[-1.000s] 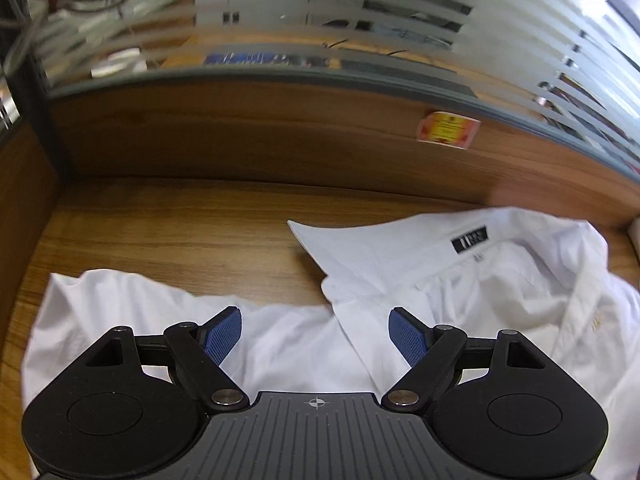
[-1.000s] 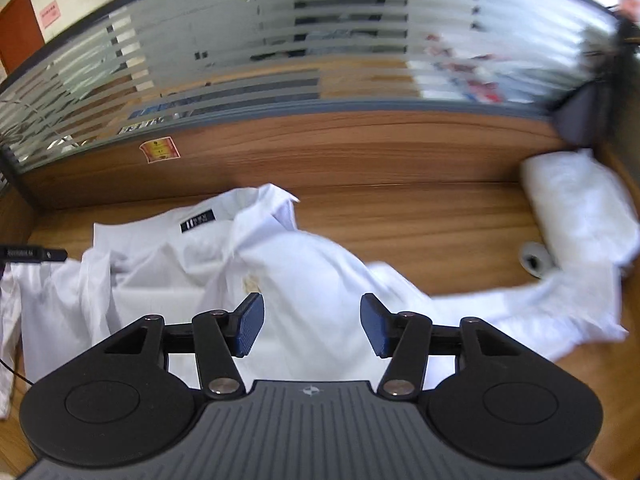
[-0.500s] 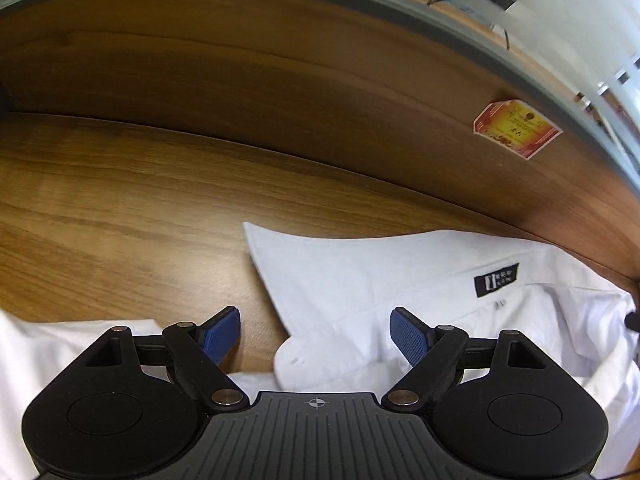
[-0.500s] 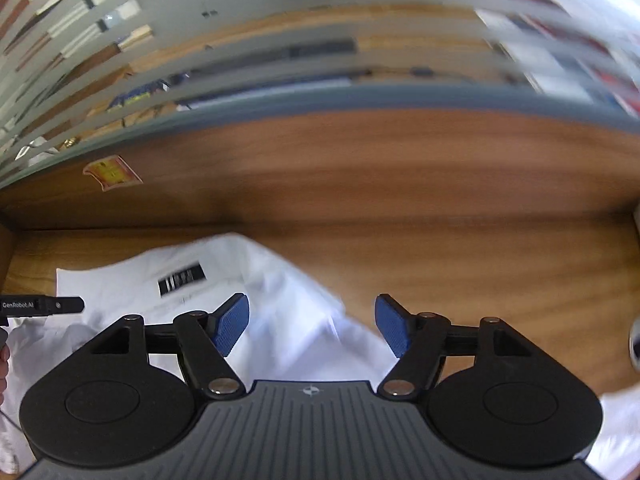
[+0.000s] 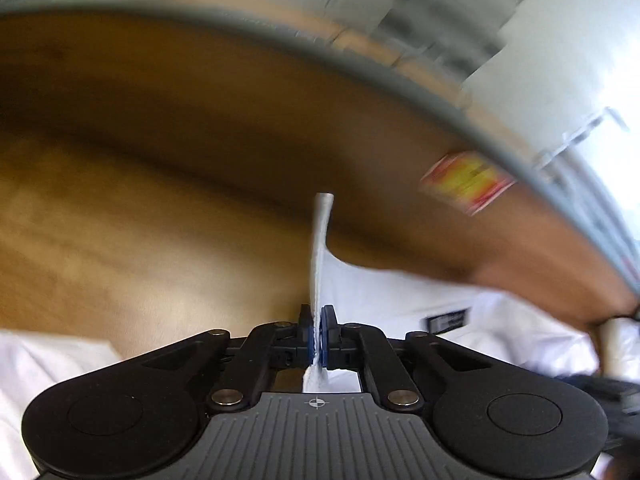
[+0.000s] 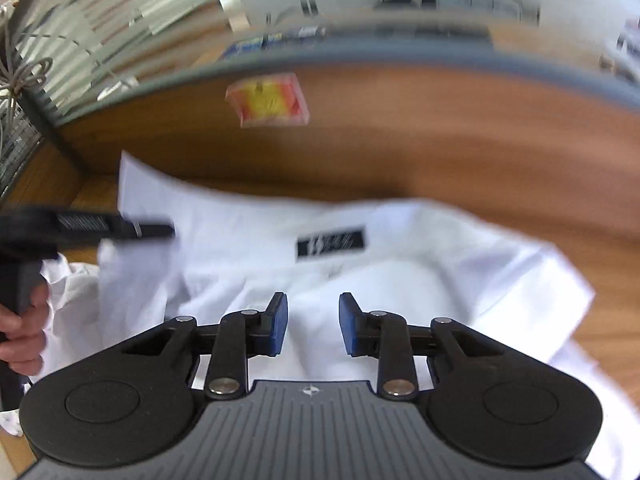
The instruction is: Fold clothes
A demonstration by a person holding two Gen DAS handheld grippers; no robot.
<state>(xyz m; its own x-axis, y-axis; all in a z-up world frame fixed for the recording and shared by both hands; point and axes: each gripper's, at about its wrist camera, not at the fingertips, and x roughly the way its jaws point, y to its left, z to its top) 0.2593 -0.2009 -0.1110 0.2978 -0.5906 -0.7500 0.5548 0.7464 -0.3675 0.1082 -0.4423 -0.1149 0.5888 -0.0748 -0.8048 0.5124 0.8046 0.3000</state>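
Observation:
A white shirt (image 6: 400, 280) with a black neck label (image 6: 330, 244) lies crumpled on the wooden table. My left gripper (image 5: 319, 338) is shut on the shirt's left collar tip (image 5: 320, 240), which stands up edge-on between the blue pads. From the right wrist view that same left gripper (image 6: 152, 232) reaches in from the left onto the collar, held by a hand (image 6: 20, 328). My right gripper (image 6: 313, 326) hovers open just above the shirt below the label, nothing between its pads. Both views are motion-blurred.
A wooden back panel (image 5: 200, 120) with a red-and-yellow sticker (image 6: 267, 100) rises behind the table, topped by striped frosted glass (image 6: 160, 8). Bare wood (image 5: 120, 240) lies left of the collar. More white cloth (image 5: 40, 360) sits at the lower left.
My left gripper has shut on the collar tip and lifted it upright. The right gripper swung left over the shirt's neck area, and its jaws narrowed but stay open.

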